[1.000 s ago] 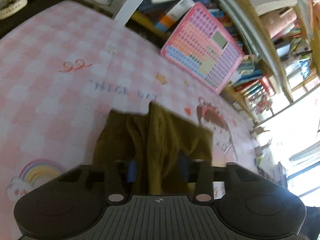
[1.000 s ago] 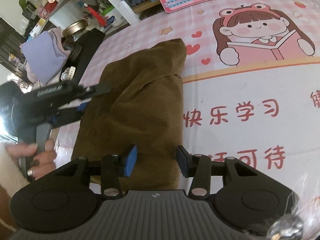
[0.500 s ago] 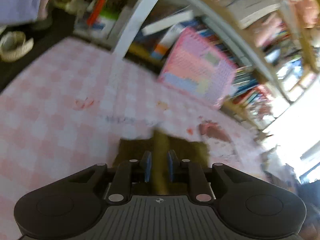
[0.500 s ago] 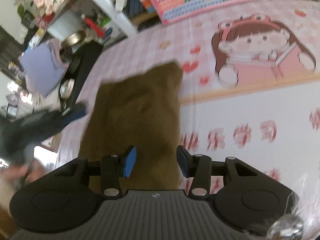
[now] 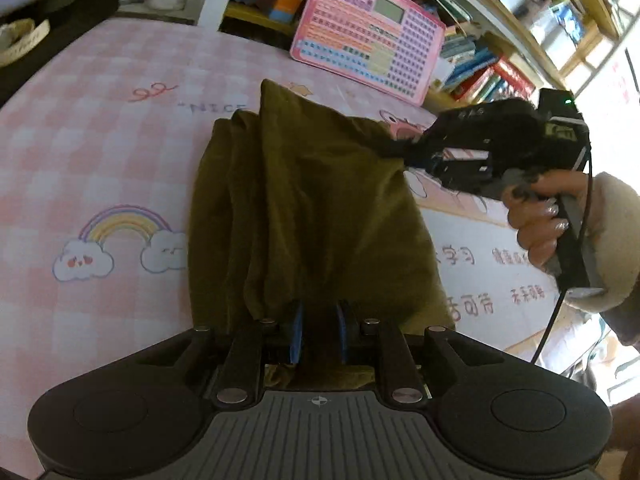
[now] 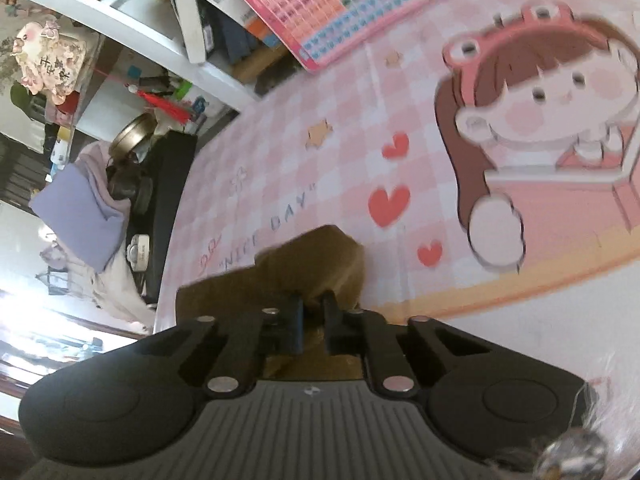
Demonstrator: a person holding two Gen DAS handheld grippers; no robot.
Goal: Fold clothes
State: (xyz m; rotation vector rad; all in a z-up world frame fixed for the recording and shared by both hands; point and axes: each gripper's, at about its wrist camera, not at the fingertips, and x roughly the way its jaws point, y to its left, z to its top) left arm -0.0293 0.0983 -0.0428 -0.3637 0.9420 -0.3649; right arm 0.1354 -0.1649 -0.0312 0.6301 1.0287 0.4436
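From the left wrist, the olive garment (image 5: 312,208) lies bunched on the pink checked counter (image 5: 100,128), soft and limp, best taken by hems and corners. The left tongs (image 5: 319,330) pinch its near edge; the right tongs (image 5: 394,146), in the person's hand (image 5: 538,216), clamp the far corner. A second ago no other tool showed here. From the right wrist, the right tongs (image 6: 312,322) are shut on cloth (image 6: 320,256); a second ago they gaped over it.
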